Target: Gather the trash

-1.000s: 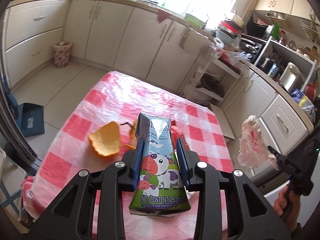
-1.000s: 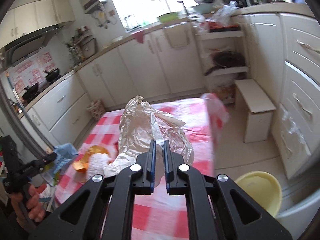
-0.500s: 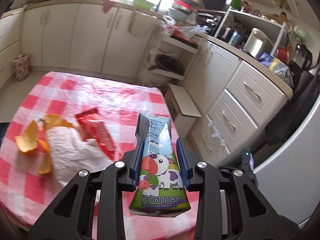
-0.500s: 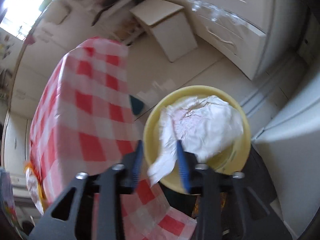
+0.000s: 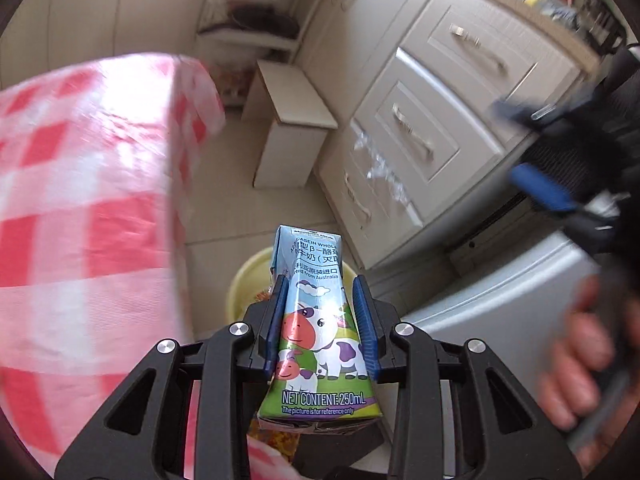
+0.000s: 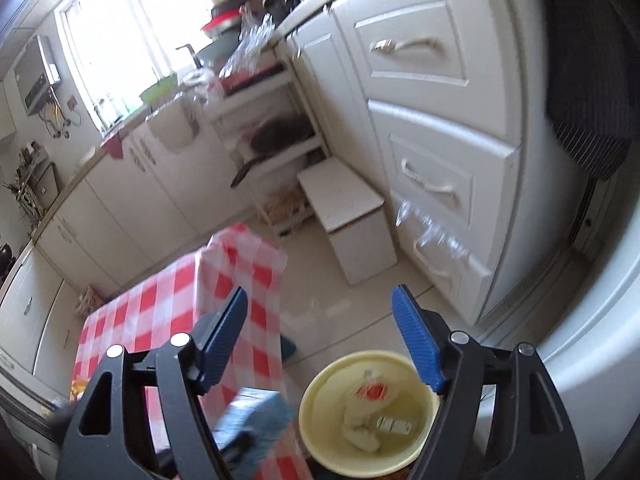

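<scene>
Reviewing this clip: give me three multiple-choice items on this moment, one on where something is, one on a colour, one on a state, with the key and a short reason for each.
1. Where does the round yellow plastic bin stand?
A. on the checked tablecloth
B. on the tiled floor beside the table
C. on the white step stool

2. What colour are the pads on the gripper fingers?
A. blue
B. red
C. green

3. What is the state of the left gripper?
A. open and empty
B. shut on a crumpled wrapper
C. shut on the light-blue milk carton with a cartoon cow

Key: 1 B, the bin sits on the floor next to the hanging red-and-white checked tablecloth. 2 A, the ribbed pads are blue in both wrist views. 3 C, both pads press the carton's sides; the right gripper stands open and empty, its jaws having just been opening.
</scene>
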Demonstrator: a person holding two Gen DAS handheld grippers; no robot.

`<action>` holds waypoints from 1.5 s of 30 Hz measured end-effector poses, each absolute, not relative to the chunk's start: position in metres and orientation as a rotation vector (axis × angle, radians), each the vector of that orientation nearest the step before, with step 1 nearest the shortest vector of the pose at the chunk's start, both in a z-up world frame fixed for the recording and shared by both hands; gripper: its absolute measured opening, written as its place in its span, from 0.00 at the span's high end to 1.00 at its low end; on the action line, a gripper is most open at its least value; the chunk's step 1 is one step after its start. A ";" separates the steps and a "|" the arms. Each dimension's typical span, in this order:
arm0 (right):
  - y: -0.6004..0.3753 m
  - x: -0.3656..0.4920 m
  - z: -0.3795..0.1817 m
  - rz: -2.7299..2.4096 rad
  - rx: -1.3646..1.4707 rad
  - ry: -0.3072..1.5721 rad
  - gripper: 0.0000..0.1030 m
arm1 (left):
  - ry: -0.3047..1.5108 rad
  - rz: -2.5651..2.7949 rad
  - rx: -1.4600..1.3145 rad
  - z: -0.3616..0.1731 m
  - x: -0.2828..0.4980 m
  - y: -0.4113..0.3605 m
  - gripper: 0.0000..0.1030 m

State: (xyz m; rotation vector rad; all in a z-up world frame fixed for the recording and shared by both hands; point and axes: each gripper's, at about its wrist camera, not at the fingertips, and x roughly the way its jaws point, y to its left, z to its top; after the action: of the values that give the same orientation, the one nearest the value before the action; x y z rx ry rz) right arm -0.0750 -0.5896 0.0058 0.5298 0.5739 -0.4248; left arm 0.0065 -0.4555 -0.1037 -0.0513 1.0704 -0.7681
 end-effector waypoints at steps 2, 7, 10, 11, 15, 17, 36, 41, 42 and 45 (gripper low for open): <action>-0.599 -0.080 0.009 -0.436 0.541 0.557 0.30 | 1.142 -0.753 -0.027 -0.130 0.014 -0.482 0.66; -0.617 -0.078 0.005 -0.428 0.632 0.560 0.30 | 1.147 -0.745 -0.016 -0.133 0.016 -0.498 0.39; -0.611 -0.076 0.012 -0.411 0.625 0.547 0.30 | 1.100 -0.735 -0.011 -0.111 0.017 -0.482 0.33; -0.606 -0.075 0.015 -0.401 0.617 0.543 0.30 | 1.081 -0.725 -0.013 -0.102 0.018 -0.471 0.32; -0.587 -0.067 0.022 -0.359 0.592 0.545 0.29 | 0.982 -0.669 -0.012 -0.063 0.018 -0.416 0.22; -0.575 -0.061 0.024 -0.335 0.580 0.552 0.29 | 0.920 -0.622 -0.005 -0.044 0.018 -0.381 0.16; -0.317 0.026 0.005 0.249 0.208 0.805 0.25 | 0.914 0.055 -0.444 -0.035 0.100 -0.001 0.09; -0.245 0.030 -0.003 0.366 0.031 0.816 0.23 | 0.896 0.068 -0.339 -0.034 0.100 0.003 0.09; -0.232 0.030 -0.007 0.385 0.002 0.823 0.22 | 0.906 0.071 -0.326 -0.036 0.100 0.003 0.09; -0.204 0.035 -0.019 0.420 -0.063 0.851 0.22 | 0.951 0.068 -0.318 -0.047 0.098 0.010 0.09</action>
State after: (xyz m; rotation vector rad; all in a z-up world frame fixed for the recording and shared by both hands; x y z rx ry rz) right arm 0.0351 -0.2036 -0.0194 -0.0635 0.8509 0.4204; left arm 0.0984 0.0099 -0.0469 -0.3176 0.9511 0.0677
